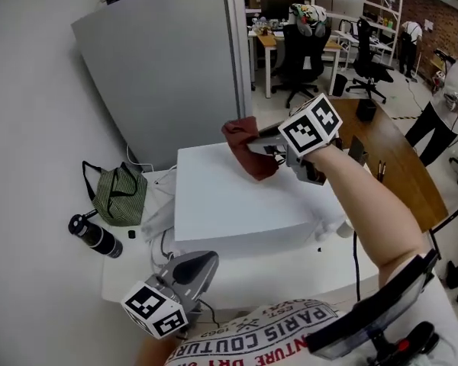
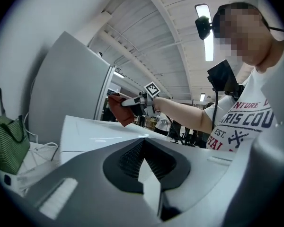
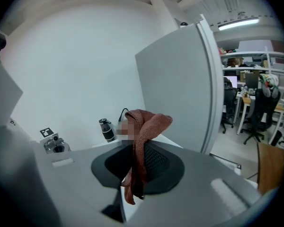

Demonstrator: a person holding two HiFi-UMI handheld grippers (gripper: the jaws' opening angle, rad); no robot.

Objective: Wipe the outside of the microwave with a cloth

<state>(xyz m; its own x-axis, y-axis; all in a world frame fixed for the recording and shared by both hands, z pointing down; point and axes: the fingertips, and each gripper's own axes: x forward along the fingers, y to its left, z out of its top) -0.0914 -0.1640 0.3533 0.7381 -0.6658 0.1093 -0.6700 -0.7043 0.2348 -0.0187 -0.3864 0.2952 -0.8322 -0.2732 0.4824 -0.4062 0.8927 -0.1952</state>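
Observation:
The white microwave (image 1: pixel 237 200) stands on a white table (image 1: pixel 130 277); its flat top also shows in the left gripper view (image 2: pixel 94 134). My right gripper (image 1: pixel 253 142) is shut on a red-brown cloth (image 1: pixel 248 149), which hangs bunched just above the microwave's far top edge. In the right gripper view the cloth (image 3: pixel 144 131) droops between the closed jaws of that gripper (image 3: pixel 135 174). My left gripper (image 1: pixel 202 261) sits low at the table's near edge in front of the microwave, shut and holding nothing (image 2: pixel 149 171). From there the cloth (image 2: pixel 120 109) is seen across the microwave's top.
A green striped bag (image 1: pixel 120 195) and a black bottle (image 1: pixel 95 236) lie left of the microwave, with white cables between. A tall grey partition panel (image 1: pixel 168 67) rises behind. A wooden table (image 1: pixel 397 158) lies to the right, office chairs (image 1: pixel 301 52) beyond.

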